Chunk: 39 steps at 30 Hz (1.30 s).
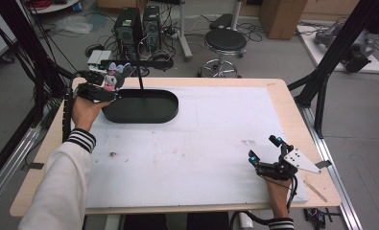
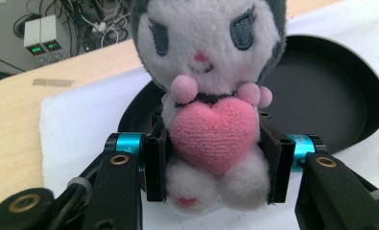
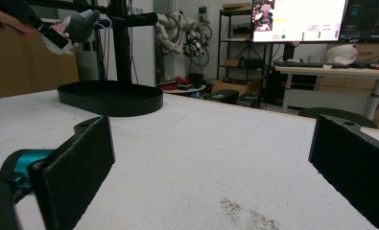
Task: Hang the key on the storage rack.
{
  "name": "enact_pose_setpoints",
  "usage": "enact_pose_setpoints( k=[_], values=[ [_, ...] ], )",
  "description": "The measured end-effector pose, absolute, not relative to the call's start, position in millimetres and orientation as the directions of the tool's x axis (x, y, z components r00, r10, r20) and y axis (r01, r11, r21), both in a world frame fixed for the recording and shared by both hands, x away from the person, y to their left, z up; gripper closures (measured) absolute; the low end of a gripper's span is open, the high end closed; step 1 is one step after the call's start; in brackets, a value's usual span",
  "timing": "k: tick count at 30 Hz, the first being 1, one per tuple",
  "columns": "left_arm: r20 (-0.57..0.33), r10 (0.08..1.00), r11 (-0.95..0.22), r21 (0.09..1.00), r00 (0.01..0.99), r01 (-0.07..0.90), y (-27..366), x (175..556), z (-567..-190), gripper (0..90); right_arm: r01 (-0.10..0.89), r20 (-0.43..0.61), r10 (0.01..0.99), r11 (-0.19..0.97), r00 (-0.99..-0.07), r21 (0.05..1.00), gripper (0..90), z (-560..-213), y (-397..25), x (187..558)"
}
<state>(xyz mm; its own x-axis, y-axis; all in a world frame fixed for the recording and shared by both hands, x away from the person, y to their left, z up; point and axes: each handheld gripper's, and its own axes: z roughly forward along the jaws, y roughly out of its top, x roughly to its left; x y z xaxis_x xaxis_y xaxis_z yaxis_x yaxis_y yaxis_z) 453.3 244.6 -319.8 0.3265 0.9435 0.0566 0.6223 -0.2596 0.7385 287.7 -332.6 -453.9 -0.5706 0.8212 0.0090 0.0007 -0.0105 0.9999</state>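
My left gripper (image 1: 111, 86) is shut on a small plush toy (image 1: 114, 75), white with grey ears and a pink heart (image 2: 215, 132) on its chest. It holds the toy in the air at the left end of a black oval tray (image 1: 151, 113). In the left gripper view the two pads squeeze the plush toy (image 2: 211, 57) at its waist, with the tray (image 2: 350, 91) below and behind it. My right gripper (image 1: 264, 148) rests low at the table's front right, jaws wide open with nothing between them. The right gripper view shows the tray (image 3: 111, 98) far off on the white mat.
A white mat (image 1: 196, 153) covers most of the wooden table (image 1: 278, 86). A black post (image 1: 140, 76) rises at the tray's back edge. Beyond the table stand a stool (image 1: 224, 43), computer towers (image 1: 136, 26) and cables on the floor.
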Motion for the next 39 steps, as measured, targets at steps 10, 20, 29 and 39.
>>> enact_pose_setpoints(
  k=[10,20,29,39],
  values=[
    [0.097,0.94,-0.295,0.715,0.328,0.634,239,458,-327,54.7,0.001,0.009,0.822,-0.01,-0.569,1.0,0.9,-454,-332,288],
    [0.176,0.93,-0.356,0.648,0.322,0.673,229,467,-343,54.7,0.007,0.013,0.821,-0.011,-0.571,1.0,0.9,-454,-333,287],
    [0.181,0.903,-0.407,0.648,0.389,0.644,226,469,-348,48.2,0.008,0.014,0.82,-0.011,-0.572,1.0,0.9,-454,-333,287],
    [0.106,0.805,-0.366,0.863,0.584,0.349,232,432,-343,5.8,0.004,0.008,0.821,-0.007,-0.571,1.0,0.9,-454,-333,287]
  ],
)
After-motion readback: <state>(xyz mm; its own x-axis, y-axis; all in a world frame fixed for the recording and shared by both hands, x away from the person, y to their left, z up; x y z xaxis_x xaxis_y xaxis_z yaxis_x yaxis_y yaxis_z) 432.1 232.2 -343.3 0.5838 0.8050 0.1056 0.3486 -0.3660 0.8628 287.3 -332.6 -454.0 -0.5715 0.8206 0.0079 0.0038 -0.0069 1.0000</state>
